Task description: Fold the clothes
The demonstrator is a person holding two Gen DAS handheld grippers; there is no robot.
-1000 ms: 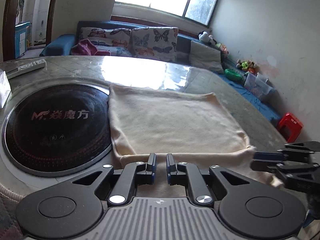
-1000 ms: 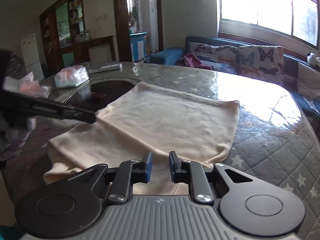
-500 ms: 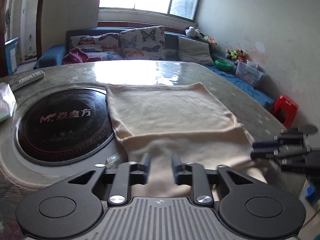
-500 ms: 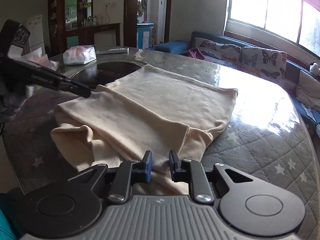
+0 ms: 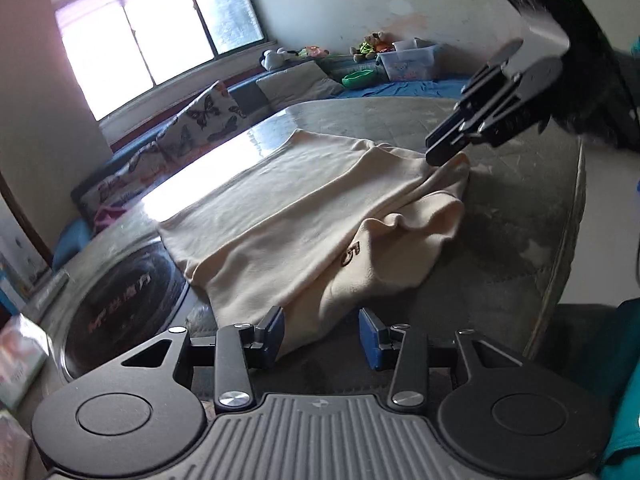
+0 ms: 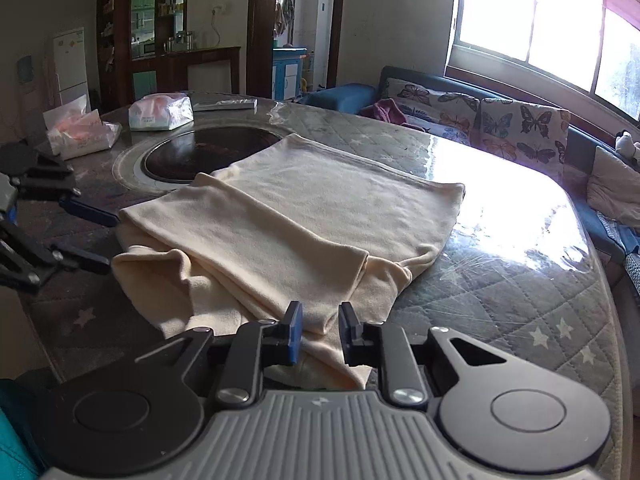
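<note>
Apparently mid-fold, the cream garment [image 6: 304,216] lay half-doubled on the counter [image 6: 500,288], left gripper [image 5: 322,334] released, right gripper [image 6: 320,330] opening around its near edge; next, re-gripping the loose hem seemed necessary

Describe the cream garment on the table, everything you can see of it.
The cream garment is soft knit cloth, lying mostly flat on the quilted table. One layer is folded over the far part; the near end is rumpled, with a small dark logo. Its far corner overlaps the dark round hob. The right gripper is opening with cloth between its fingers; the left gripper stands open at the near edge, pads clear of it.
</note>
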